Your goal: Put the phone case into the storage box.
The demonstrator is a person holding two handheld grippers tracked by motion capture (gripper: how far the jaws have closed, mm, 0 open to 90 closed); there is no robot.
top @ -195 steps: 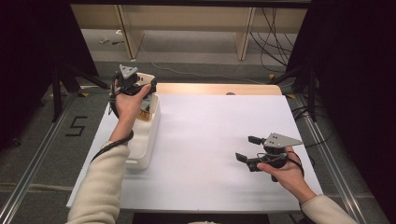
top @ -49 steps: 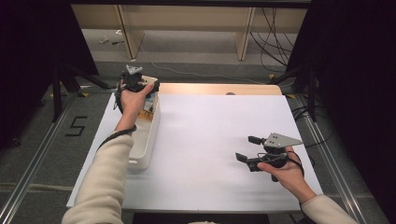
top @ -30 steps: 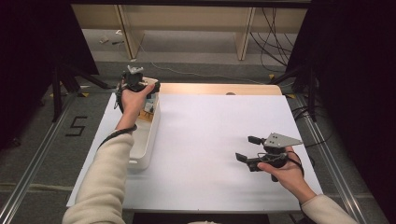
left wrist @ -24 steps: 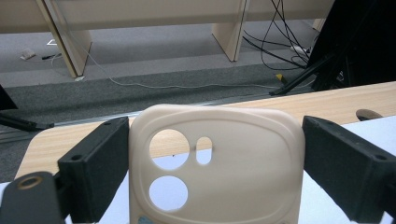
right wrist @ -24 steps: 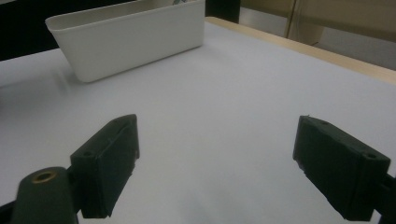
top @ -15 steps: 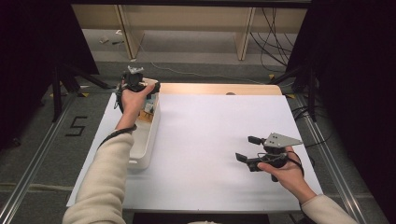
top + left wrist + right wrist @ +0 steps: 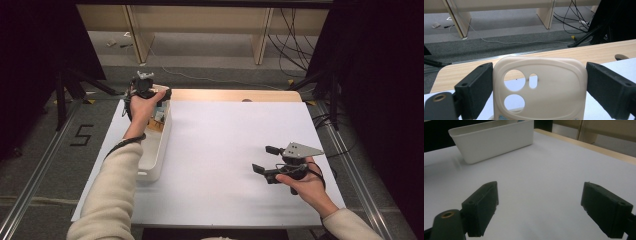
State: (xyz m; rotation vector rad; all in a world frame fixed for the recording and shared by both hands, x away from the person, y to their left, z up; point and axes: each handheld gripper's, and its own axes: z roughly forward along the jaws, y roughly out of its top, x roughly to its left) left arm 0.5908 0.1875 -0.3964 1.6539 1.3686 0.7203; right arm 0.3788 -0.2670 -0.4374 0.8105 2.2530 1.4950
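left tool [image 7: 539, 95] clamped on cream phone case [image 7: 539, 87] above white bin [image 7: 155, 150]

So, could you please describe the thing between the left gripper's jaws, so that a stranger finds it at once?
Start at the white bin on the table's left side. Above its far end, the left gripper holds a cream phone case, upright. Its rounded camera cutouts set it apart.

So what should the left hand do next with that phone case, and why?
Probably lift it clear and carry it toward the open white table. The left tool already has the cream phone case between its pads, upright over the far end of the white bin.
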